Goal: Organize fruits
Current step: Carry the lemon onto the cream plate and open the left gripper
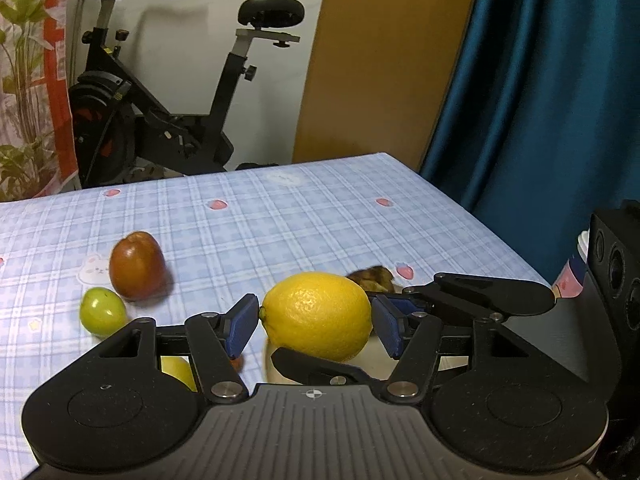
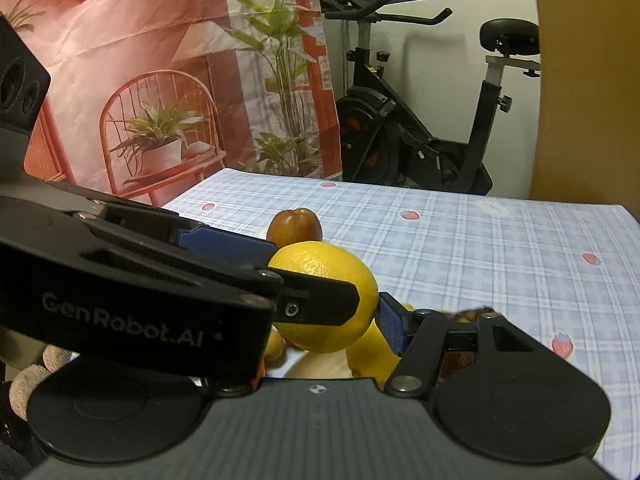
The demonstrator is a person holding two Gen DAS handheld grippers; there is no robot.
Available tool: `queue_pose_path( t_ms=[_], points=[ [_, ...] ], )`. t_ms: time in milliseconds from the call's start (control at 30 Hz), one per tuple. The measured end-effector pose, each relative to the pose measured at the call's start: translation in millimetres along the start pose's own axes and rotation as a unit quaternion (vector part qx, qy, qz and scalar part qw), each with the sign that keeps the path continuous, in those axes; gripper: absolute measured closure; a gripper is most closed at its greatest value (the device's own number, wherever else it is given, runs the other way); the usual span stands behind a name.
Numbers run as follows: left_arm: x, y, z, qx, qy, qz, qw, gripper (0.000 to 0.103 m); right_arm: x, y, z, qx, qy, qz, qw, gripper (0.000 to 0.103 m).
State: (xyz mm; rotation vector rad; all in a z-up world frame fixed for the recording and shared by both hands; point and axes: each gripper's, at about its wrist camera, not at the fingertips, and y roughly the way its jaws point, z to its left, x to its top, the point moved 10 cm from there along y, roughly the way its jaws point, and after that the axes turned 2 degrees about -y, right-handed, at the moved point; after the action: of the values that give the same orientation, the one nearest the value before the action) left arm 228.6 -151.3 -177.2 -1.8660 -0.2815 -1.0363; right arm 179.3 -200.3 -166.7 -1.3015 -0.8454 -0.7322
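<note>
A yellow lemon (image 1: 318,316) sits between the blue pads of my left gripper (image 1: 316,322), which is shut on it, lifted a little above a pale dish (image 1: 376,364) below. It shows too in the right wrist view (image 2: 326,280), where the left gripper's arm crosses in front. My right gripper (image 2: 384,320) is beside the lemon; only its right finger (image 2: 394,330) shows, so its state is unclear. A red-brown fruit (image 1: 138,266) and a small green fruit (image 1: 102,311) lie on the checked tablecloth (image 1: 280,220) to the left.
More yellow fruit (image 2: 372,350) and a brown dried piece (image 1: 374,278) lie under and behind the lemon. An exercise bike (image 1: 160,92) stands beyond the table's far edge. A blue curtain (image 1: 540,100) hangs at the right. A printed backdrop (image 2: 140,80) hangs on the left.
</note>
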Motion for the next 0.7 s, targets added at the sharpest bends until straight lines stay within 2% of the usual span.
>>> queue_pose_path(
  t_ms=[400, 700],
  points=[
    [-22, 7, -11, 0.006, 0.005, 0.035, 0.9994, 0.039, -32, -7, -10, 0.009, 0.04, 0.016, 0.999, 0.04],
    [-30, 16, -9, 0.01, -0.002, 0.05, 0.9987, 0.039, -44, 1, -14, 0.017, 0.054, 0.031, 0.998, 0.04]
  ],
)
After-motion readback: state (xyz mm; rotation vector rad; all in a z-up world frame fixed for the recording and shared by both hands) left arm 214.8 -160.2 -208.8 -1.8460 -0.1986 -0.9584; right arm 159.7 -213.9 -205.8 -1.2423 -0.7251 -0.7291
